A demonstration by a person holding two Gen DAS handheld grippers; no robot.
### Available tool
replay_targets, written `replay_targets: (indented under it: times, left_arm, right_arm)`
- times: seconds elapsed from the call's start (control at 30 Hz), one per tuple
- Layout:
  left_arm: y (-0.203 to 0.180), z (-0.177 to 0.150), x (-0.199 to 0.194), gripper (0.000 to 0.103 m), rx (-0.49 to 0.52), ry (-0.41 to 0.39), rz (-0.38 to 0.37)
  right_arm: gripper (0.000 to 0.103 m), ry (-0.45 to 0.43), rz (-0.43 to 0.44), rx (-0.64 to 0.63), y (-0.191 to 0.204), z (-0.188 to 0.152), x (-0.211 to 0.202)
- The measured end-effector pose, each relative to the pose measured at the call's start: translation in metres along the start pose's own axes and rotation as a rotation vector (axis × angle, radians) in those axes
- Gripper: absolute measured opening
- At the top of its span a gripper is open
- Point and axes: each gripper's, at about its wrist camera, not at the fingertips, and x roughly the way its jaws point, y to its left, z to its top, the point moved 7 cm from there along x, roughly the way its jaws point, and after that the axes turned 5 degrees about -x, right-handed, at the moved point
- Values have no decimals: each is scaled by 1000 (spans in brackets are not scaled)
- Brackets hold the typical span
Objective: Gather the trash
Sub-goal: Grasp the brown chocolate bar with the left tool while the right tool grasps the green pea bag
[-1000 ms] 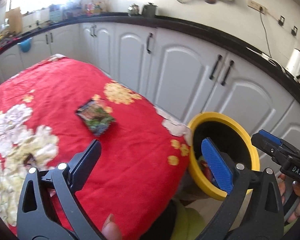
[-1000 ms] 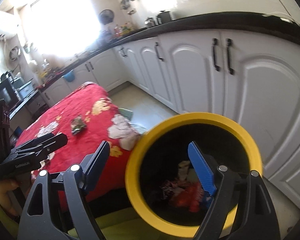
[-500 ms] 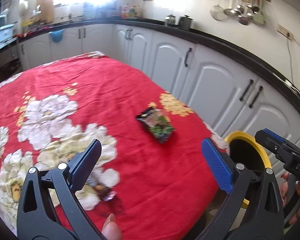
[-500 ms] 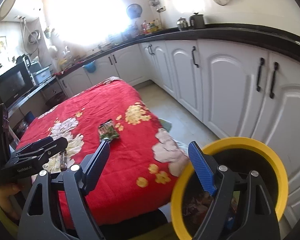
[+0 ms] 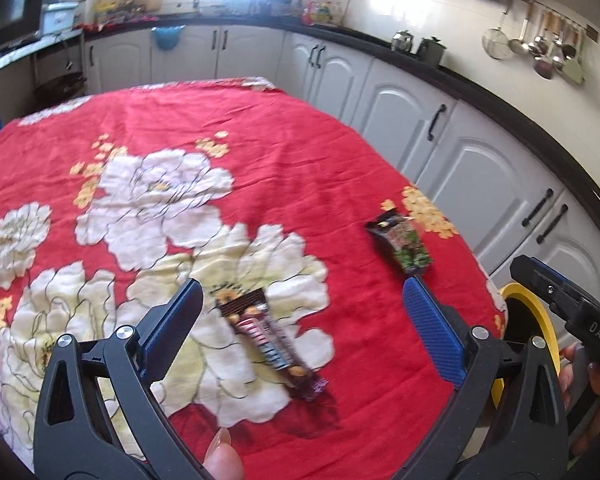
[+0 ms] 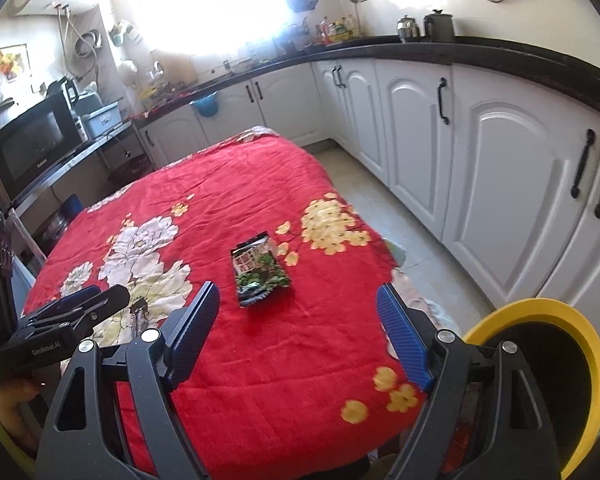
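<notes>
A red cloth with white and yellow flowers [image 5: 300,168] covers the surface, which stands in a kitchen with white cabinets [image 6: 500,168] under a dark worktop; a microwave [image 6: 32,140] sits off to the left of the right tongs, and ladles [image 5: 540,48] hang on the wall beyond the left tongs.

A yellow-rimmed bin [image 6: 572,320] stands off the surface's edge, just right of the right tongs' blue finger; its inside is dark and what it holds cannot be made out here. In the left view only a slice of its rim shows, behind the right finger.

Two pieces of trash lie on the cloth. A long dark chocolate-bar wrapper [image 5: 268,340] lies flat on a white flower, directly ahead of the left tongs [image 5: 300,312] and between the lines of their fingers, not touched. A dark snack packet with green print [image 6: 260,272] lies flat ahead of the right tongs [image 6: 298,312], apart from them; seen from the left tongs it is ahead and to the right.

Both tongs stand wide with nothing between their pads.
</notes>
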Motion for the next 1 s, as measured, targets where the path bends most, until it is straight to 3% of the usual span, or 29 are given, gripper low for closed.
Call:
replay_targets:
  times: [0.37, 0.53, 0.6, 0.77, 0.87, 0.93, 1.0]
  left_arm:
    - [27, -18, 17, 91, -99, 74, -2]
    - [21, -31, 28, 65, -85, 121, -19]
    - [19, -35, 29, 61, -72, 121, -10]
    - [19, -37, 32, 39, -65, 117, -31]
    - [21, -37, 33, 25, -63, 120, -37]
    - [20, -38, 34, 20, -57, 120, -39]
    - [19, -38, 34, 17, -52, 122, -38]
  right_arm:
    - [78, 74, 25, -60, 20, 9, 52]
    - [74, 114, 40, -76, 24, 15, 76]
    - [71, 135, 48, -89, 28, 16, 87]
    - [63, 191, 50, -107, 31, 11, 111]
    - [53, 233, 51, -100, 28, 0, 122]
    - [32, 220, 36, -113, 27, -4, 121]
    - [20, 214, 32, -106, 24, -7, 119]
